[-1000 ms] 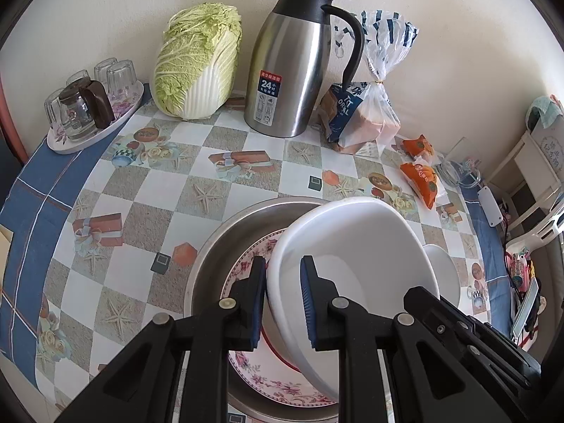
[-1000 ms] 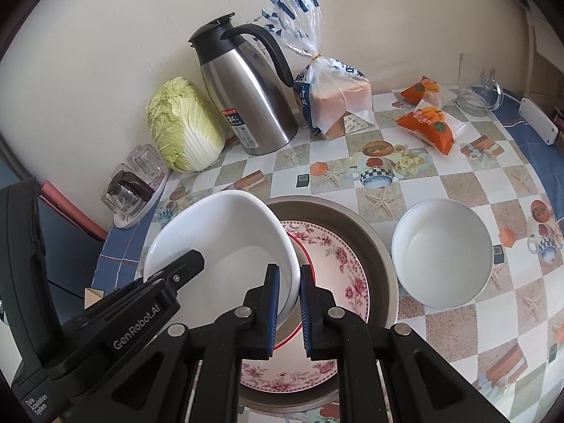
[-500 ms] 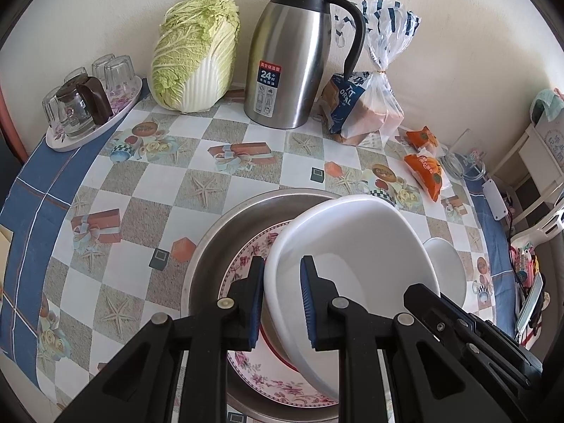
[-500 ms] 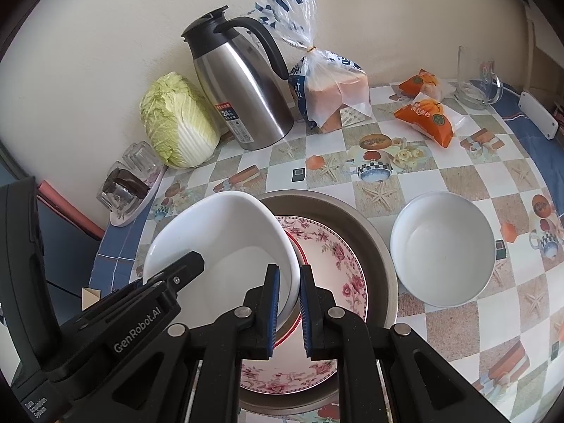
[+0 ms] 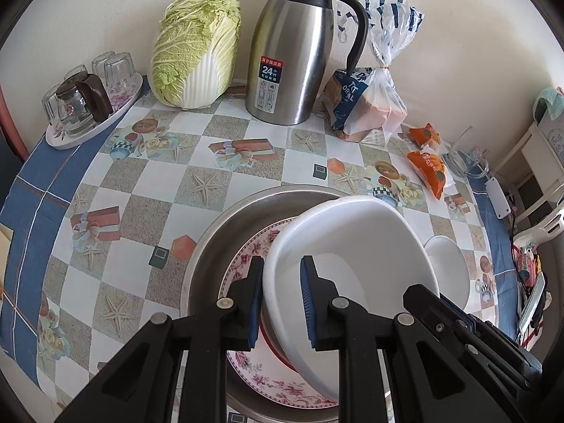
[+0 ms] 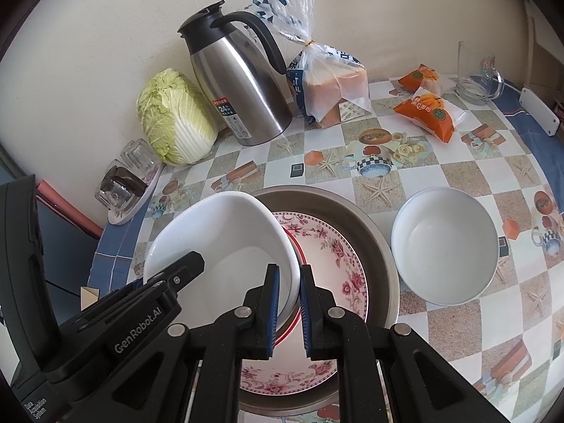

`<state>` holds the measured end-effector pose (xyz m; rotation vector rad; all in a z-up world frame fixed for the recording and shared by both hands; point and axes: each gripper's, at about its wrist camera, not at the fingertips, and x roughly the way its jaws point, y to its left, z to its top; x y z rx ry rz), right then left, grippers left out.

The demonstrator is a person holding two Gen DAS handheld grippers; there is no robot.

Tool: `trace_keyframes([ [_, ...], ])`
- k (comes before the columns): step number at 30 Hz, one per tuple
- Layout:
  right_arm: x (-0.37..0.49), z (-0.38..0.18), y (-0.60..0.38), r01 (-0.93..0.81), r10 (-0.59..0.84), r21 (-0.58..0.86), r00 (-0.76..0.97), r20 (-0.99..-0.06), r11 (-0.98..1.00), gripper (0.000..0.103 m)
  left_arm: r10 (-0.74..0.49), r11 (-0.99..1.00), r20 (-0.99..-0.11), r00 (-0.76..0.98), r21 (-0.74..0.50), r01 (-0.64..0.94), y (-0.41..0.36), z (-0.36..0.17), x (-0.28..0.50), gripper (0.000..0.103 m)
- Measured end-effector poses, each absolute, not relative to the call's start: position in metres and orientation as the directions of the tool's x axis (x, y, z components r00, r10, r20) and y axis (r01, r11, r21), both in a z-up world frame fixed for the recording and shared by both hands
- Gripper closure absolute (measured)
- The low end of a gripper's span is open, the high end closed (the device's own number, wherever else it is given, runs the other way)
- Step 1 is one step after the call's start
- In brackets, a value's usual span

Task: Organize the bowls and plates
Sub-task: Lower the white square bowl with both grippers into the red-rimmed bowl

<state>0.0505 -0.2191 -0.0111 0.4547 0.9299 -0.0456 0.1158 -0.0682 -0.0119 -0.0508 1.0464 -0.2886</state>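
A white bowl (image 5: 352, 239) hangs tilted over a floral plate (image 5: 246, 261) that lies in a round metal basin (image 5: 211, 246). My left gripper (image 5: 282, 292) is shut on the bowl's left rim, one pad inside and one outside. In the right wrist view my right gripper (image 6: 289, 303) is shut on the opposite rim of the same bowl (image 6: 218, 236), above the plate (image 6: 335, 264) and basin (image 6: 380, 246). A second white bowl (image 6: 444, 246) stands upright on the table to the right of the basin, also visible as the bowl (image 5: 447, 268) in the left wrist view.
Along the wall stand a cabbage (image 5: 194, 49), a steel thermos jug (image 5: 296, 49) and a bagged loaf (image 5: 366, 105). A tray of glasses (image 5: 84, 105) sits far left. Orange snack packs (image 6: 426, 109) and a glass mug (image 6: 476, 70) lie far right.
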Motion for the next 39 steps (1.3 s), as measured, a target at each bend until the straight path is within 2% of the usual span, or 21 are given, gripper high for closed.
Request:
trace_keyframes([
  [23, 0.053, -0.016, -0.221, 0.234, 0.166, 0.367, 0.595, -0.786, 0.9, 0.09, -0.231, 0.967, -0.844, 0.484, -0.144, 0.21, -0.069, -0.005, 0.112, 0.08],
  [27, 0.051, -0.013, -0.221, 0.231, 0.168, 0.371, 0.6, -0.782, 0.899, 0.088, -0.227, 0.968, -0.839, 0.494, -0.138, 0.211, -0.068, 0.0, 0.11, 0.071],
  [31, 0.049, -0.008, -0.221, 0.227, 0.166, 0.37, 0.607, -0.777, 0.901, 0.088, -0.229, 0.968, -0.833, 0.503, -0.141, 0.208, -0.065, 0.005, 0.108, 0.071],
  [35, 0.045, -0.001, -0.222, 0.226, 0.156, 0.365, 0.62, -0.769, 0.903, 0.088, -0.226, 0.97, -0.828, 0.513, -0.141, 0.2, -0.061, 0.01, 0.107, 0.062],
  [38, 0.043, 0.004, -0.223, 0.223, 0.153, 0.367, 0.632, -0.76, 0.903, 0.088, -0.221, 0.971, -0.827, 0.516, -0.138, 0.195, -0.059, 0.012, 0.106, 0.061],
  [39, 0.042, 0.006, -0.222, 0.223, 0.15, 0.366, 0.635, -0.758, 0.904, 0.088, -0.218, 0.972, -0.828, 0.517, -0.136, 0.192, -0.058, 0.012, 0.106, 0.057],
])
